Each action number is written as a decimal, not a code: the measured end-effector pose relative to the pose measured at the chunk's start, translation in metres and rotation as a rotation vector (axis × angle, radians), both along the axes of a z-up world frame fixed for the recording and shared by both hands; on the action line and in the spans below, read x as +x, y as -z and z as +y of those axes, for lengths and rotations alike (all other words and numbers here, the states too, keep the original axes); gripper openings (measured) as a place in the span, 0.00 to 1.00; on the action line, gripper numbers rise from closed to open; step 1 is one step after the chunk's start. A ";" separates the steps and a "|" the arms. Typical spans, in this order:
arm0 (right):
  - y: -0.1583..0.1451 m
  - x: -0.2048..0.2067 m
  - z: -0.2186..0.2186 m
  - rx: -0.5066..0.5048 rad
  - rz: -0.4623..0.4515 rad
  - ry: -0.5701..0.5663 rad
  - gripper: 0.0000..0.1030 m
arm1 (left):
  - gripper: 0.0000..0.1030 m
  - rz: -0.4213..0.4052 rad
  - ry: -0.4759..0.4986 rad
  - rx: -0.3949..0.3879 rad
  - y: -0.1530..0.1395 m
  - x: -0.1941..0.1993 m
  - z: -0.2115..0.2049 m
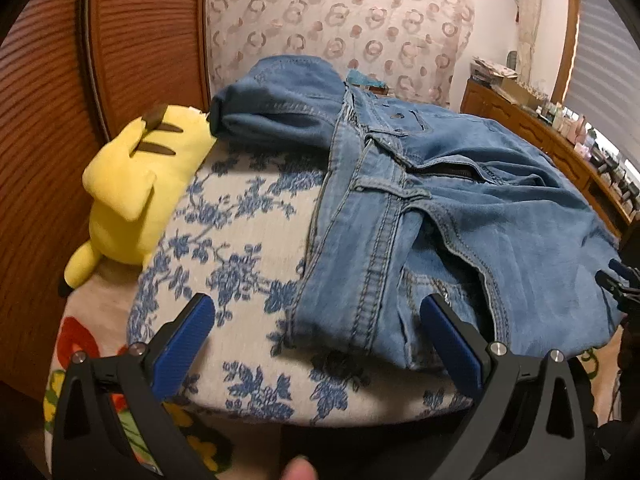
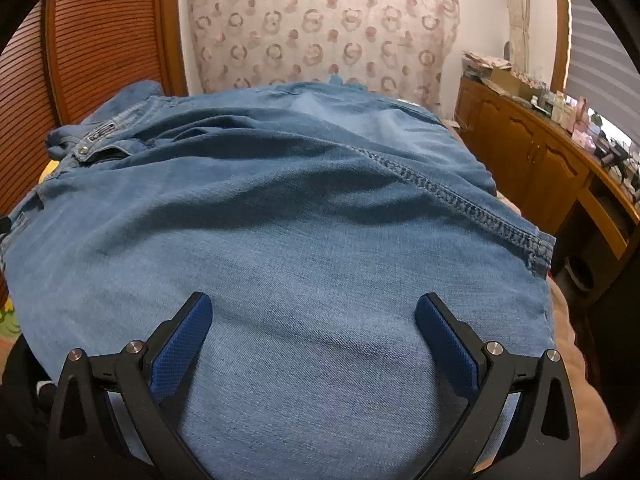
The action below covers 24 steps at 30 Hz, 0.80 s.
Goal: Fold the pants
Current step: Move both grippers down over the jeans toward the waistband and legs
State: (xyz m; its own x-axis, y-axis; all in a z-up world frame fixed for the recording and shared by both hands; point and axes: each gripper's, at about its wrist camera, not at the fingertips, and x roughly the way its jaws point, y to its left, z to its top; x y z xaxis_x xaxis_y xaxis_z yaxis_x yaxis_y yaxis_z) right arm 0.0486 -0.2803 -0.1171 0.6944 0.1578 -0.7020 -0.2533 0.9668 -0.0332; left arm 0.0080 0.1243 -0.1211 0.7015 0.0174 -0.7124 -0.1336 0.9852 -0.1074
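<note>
Blue denim pants lie bunched on a white cushion with blue flowers. The waistband end with belt loops and the open fly faces my left gripper, which is open and empty, its right finger over the near waistband corner. In the right wrist view the pants fill the frame, with a stitched seam running to a frayed hem at the right. My right gripper is open and empty just above the smooth denim. The right gripper also shows at the left wrist view's right edge.
A yellow plush toy lies at the cushion's left edge against a wooden slatted headboard. A patterned pink curtain hangs behind. A wooden cabinet with several small items on top stands at the right.
</note>
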 end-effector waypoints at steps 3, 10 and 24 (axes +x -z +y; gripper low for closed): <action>0.000 -0.002 -0.002 0.000 -0.006 -0.003 1.00 | 1.00 0.004 0.008 -0.006 0.002 -0.005 0.001; -0.001 0.000 0.000 0.000 -0.008 -0.002 1.00 | 0.90 -0.017 0.026 -0.069 0.001 -0.015 0.008; -0.001 0.000 0.001 -0.001 -0.005 0.000 1.00 | 0.50 -0.012 0.041 -0.070 0.007 -0.010 -0.001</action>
State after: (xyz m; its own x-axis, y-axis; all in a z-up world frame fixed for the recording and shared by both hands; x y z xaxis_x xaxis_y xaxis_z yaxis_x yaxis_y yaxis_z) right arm 0.0488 -0.2793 -0.1164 0.6982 0.1575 -0.6984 -0.2535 0.9667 -0.0353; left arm -0.0018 0.1236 -0.1277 0.7089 -0.0612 -0.7027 -0.0919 0.9797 -0.1780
